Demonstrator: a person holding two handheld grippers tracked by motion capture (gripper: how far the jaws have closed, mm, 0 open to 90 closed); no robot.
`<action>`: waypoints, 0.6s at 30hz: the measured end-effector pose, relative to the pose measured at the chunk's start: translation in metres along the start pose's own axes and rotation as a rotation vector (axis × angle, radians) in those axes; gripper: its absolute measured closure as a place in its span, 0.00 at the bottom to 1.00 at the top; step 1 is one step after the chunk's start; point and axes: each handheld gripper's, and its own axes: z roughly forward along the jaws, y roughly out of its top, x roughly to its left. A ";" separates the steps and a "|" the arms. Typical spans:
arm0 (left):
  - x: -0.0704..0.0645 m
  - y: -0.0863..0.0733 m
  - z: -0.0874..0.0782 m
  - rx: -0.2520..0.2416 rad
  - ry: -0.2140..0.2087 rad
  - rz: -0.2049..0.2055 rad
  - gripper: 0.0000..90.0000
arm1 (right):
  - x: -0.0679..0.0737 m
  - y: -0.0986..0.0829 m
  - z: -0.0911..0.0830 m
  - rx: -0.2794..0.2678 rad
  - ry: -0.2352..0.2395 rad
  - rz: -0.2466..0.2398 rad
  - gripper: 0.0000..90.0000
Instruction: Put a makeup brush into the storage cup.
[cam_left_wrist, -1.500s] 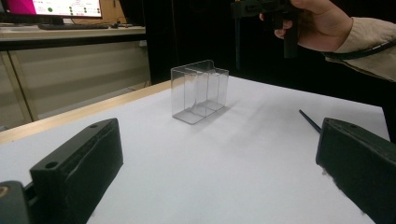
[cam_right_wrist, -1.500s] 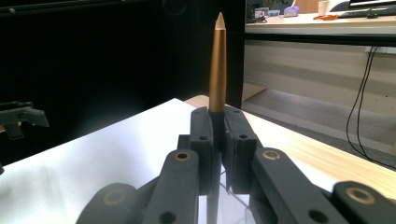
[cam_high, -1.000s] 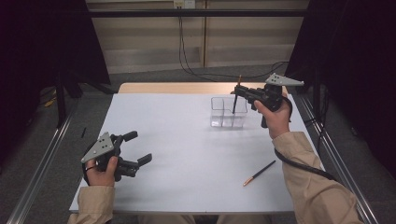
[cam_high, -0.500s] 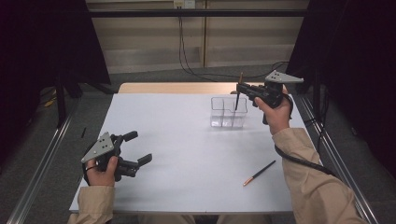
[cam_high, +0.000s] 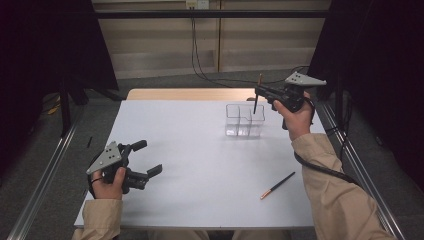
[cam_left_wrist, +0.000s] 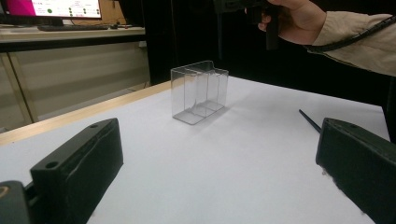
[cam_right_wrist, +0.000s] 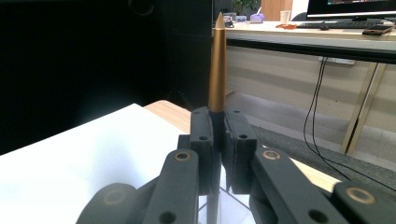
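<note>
Pencil (cam_high: 257, 96) upright in our right gripper (cam_high: 259, 92), clamped above the clear organizer (cam_high: 243, 121) so it drops straight in, while our left gripper (cam_high: 146, 159) rests apart, well nearer us.

No legible text, label, brand, number or sign is present. The monitor (cam_left_wrist: 53, 8) on the desk in the left gripper view displays a pink panel and rows of small marks — too blurred to read. The monitor (cam_right_wrist: 355, 7) in the right gripper view shows coloured specks along its lower edge — likewise unreadable.
</note>
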 end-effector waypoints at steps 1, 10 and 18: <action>0.000 0.000 0.000 -0.001 -0.001 0.000 0.01 | 0.000 0.000 0.000 0.001 -0.004 -0.003 0.93; -0.001 0.000 0.001 -0.008 0.002 -0.007 0.01 | -0.006 -0.003 0.001 0.004 -0.025 -0.002 0.93; -0.001 -0.001 0.002 -0.007 0.001 -0.010 0.01 | -0.008 -0.006 0.003 0.011 -0.029 -0.004 0.93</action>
